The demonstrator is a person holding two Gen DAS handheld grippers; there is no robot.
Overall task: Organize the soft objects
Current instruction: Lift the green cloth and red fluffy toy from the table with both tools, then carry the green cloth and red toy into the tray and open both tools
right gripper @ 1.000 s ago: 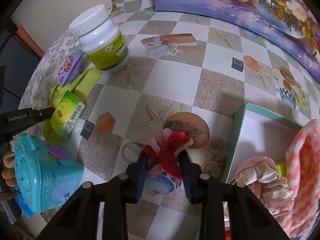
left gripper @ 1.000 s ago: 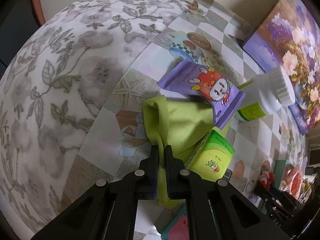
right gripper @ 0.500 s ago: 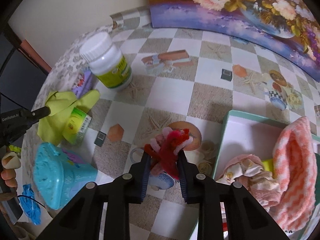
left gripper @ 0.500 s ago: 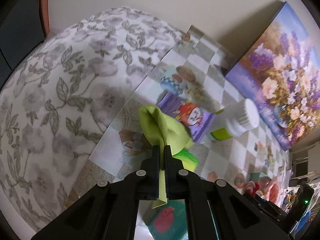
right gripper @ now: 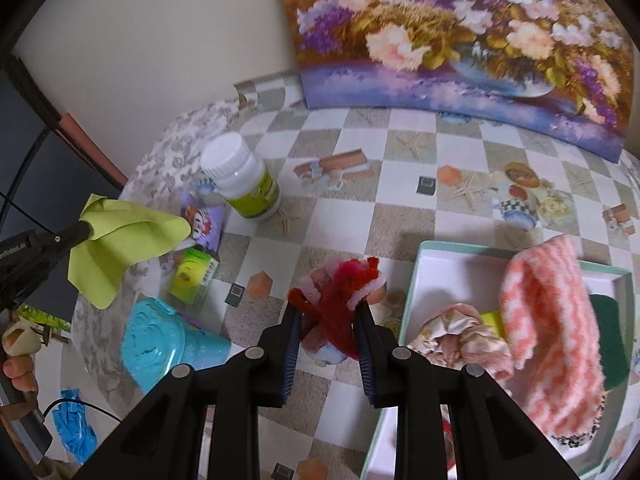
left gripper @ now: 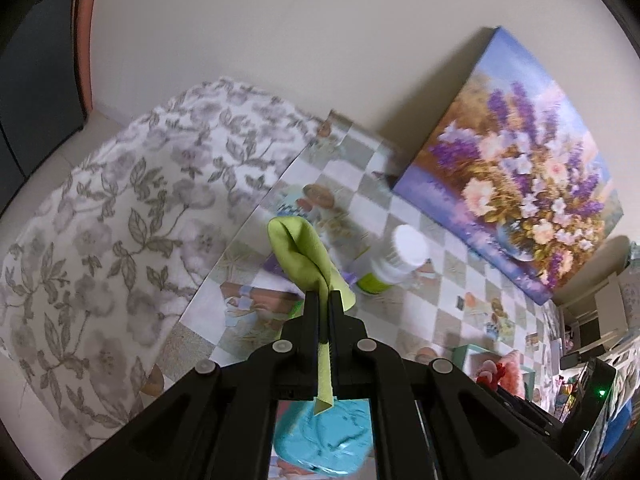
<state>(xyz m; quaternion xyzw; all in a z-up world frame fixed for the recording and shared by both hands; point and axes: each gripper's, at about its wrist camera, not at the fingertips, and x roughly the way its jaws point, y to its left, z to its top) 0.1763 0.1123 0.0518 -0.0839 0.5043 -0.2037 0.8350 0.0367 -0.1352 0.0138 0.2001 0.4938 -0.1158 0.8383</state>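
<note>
The box with a pink towel sits at 3 o'clock of the right gripper, whose jaws clamp a red pipe-cleaner bundle rising toward 12. The green cloth is pinched tight in the left gripper, hanging clear of the table, billowing toward 11 o'clock. A bottle stands nearby.

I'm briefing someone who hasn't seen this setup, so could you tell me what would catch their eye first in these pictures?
First, the big flower painting leaning against the wall at the back of the checked table. Next, the lime-green cloth hanging from the left gripper, lifted above the clutter at the table's left end. Then the red and pink fuzzy bundle clamped in the right gripper, just left of the box holding a pink knitted cloth.
</note>
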